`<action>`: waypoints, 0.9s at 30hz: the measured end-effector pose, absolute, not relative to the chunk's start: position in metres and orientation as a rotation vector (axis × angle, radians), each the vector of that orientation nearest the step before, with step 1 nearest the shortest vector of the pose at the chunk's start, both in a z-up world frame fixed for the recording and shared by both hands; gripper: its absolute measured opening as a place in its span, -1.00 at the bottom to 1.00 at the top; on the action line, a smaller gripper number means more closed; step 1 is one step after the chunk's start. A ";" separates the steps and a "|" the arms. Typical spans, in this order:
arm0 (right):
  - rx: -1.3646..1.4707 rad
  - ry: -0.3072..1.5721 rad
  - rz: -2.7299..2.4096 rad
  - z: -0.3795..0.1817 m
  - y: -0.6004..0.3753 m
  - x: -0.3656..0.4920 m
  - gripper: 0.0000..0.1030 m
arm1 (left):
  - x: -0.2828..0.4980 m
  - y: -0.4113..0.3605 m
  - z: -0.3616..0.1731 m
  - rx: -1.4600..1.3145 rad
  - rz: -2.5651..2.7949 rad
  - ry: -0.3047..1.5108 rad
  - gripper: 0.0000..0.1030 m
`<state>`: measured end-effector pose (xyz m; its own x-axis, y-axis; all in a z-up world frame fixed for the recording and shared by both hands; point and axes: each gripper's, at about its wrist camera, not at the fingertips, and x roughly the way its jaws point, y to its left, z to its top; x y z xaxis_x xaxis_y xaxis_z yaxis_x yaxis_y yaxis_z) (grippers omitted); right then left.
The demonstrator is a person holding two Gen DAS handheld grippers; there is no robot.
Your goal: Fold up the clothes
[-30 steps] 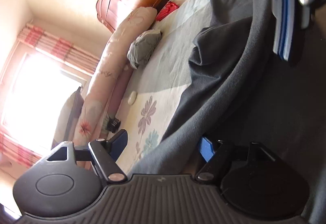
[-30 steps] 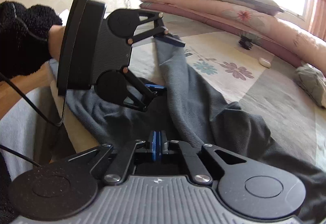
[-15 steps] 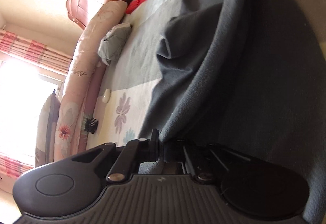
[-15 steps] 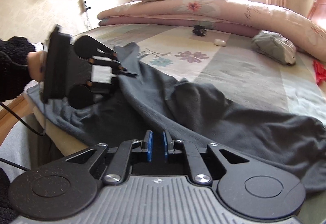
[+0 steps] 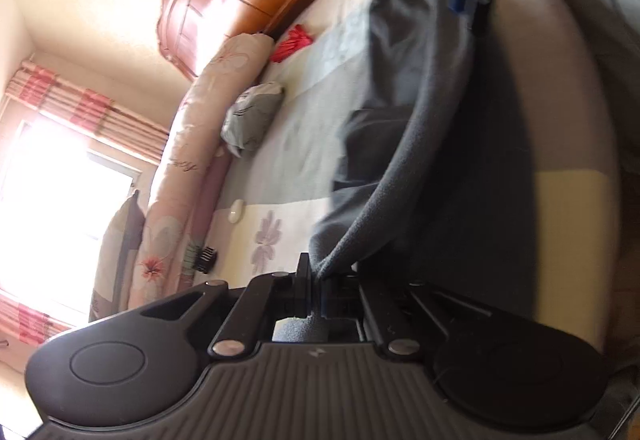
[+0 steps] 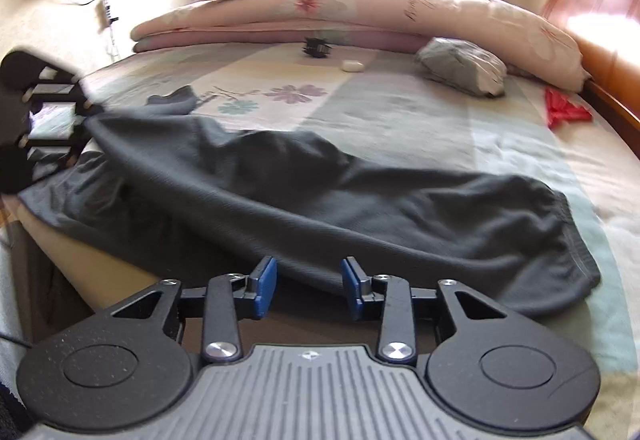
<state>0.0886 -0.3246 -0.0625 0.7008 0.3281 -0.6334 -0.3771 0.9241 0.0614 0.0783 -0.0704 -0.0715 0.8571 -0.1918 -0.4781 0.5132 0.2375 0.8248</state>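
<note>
Across the near half of the patchwork floral bed [image 6: 400, 112], a dark grey knit garment [image 6: 320, 192] lies stretched sideways, one end gathered into an elastic hem at my right, the other end lifted at my left. It looks like trousers or a long skirt; I cannot tell which.

Left tongs [image 5: 316, 292]: pinched narrow on the garment's rolled edge, cloth bunched between the pads and running off taut. From the right camera I see them [image 6: 76, 116] holding that corner raised off the mattress, probably to pull the cloth straight before a fold.

Right tongs [image 6: 306, 288]: spread wide, blue pads either side of the near long edge, nothing between them. Placement reads as either a release or a lining-up for a fresh grip; one moment does not settle it.

Against half a second ago: the right pads stood nearly together then, and have since parted. The left tongs were already clamped then; a full second back they stood open around the cloth. The garment now lies flatter and longer across the bed, with the central hump lower.

Folded pink quilt [image 6: 360, 12], grey bundle [image 6: 460, 66] and red item [image 6: 564, 110] sit well apart from the work.
</note>
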 end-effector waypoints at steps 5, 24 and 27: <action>0.108 0.734 0.294 -0.066 -0.372 0.090 -0.17 | 0.064 -0.069 -0.106 1.270 -0.545 0.371 -0.96; 0.656 0.640 -0.027 -0.104 -0.498 0.128 -0.93 | 0.068 -0.069 -0.103 1.215 -0.571 0.409 -0.96; 0.583 0.642 -0.034 -0.096 -0.497 0.129 -0.93 | 0.070 -0.070 -0.099 1.191 -0.569 0.430 -0.96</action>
<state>0.1291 -0.4974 -0.0959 0.8059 0.1455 -0.5739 0.2061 0.8397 0.5023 0.0702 -0.0696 -0.0987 0.7840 -0.1856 -0.5924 0.6206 0.2603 0.7397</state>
